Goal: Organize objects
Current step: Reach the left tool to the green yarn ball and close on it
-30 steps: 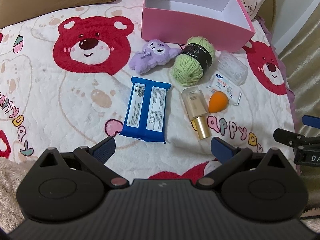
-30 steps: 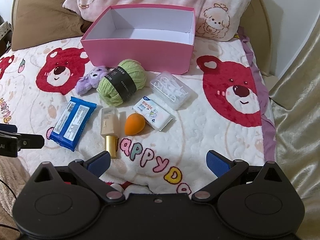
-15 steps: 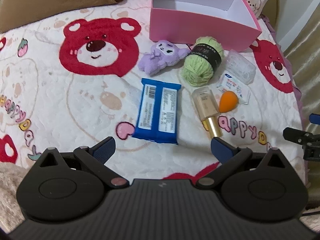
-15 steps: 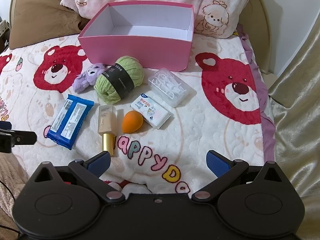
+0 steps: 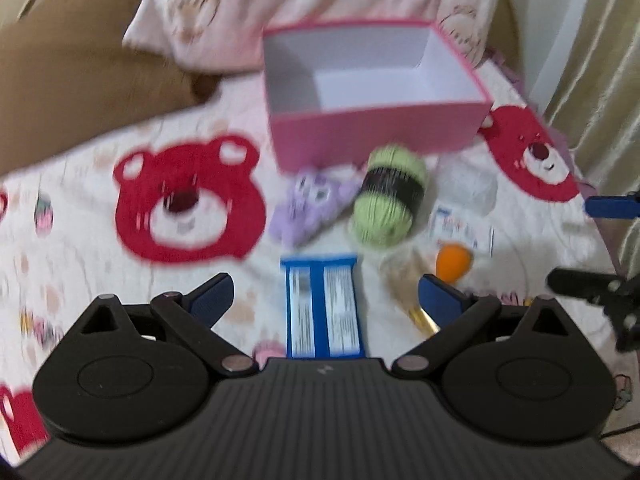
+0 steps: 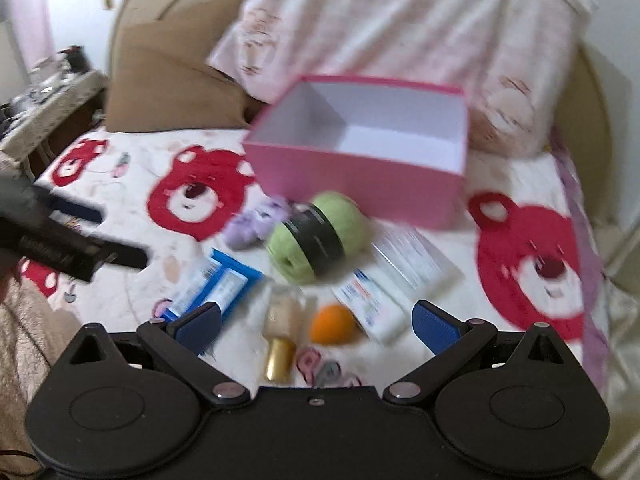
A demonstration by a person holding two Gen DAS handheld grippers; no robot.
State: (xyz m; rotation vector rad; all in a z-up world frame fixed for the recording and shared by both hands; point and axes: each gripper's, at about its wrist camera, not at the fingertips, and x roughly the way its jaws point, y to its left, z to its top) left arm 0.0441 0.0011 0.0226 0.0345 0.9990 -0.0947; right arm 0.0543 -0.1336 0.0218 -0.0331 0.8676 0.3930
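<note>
Bed (image 6: 448,320): plush white cover printed with red bear faces; both views motion-blurred.

Left gripper (image 5: 326,294): jaws spread wide, holding nothing, blue ribbed pads above the bedding at 6 o'clock of the left view.

Blue packet (image 5: 322,306): flat rectangular soft pack, two white labels, lying between the left jaws, apart from both.

Purple plush toy (image 5: 310,208): small, fuzzy, at 12 o'clock of the packet.

Green yarn ball (image 5: 388,196): rounded skein of wound thread with a black paper band, just beside the plush.

Glass bottle (image 6: 282,332): squarish, beige contents, gold cylindrical cap pointing toward the camera.

Orange sponge (image 6: 332,322): smooth egg shape, just beside the bottle.

White sachet pack (image 6: 370,304): flat, blue-and-red print, touching the sponge.

Clear plastic case (image 6: 412,260): rectangular, translucent, at 1 o'clock of the sachet pack.

Pink box (image 6: 360,168): open rigid cardboard, white inside, empty, at 12 o'clock behind the items.

Right gripper (image 6: 316,326): jaws released wide, empty, above the bottle and sponge.
</note>
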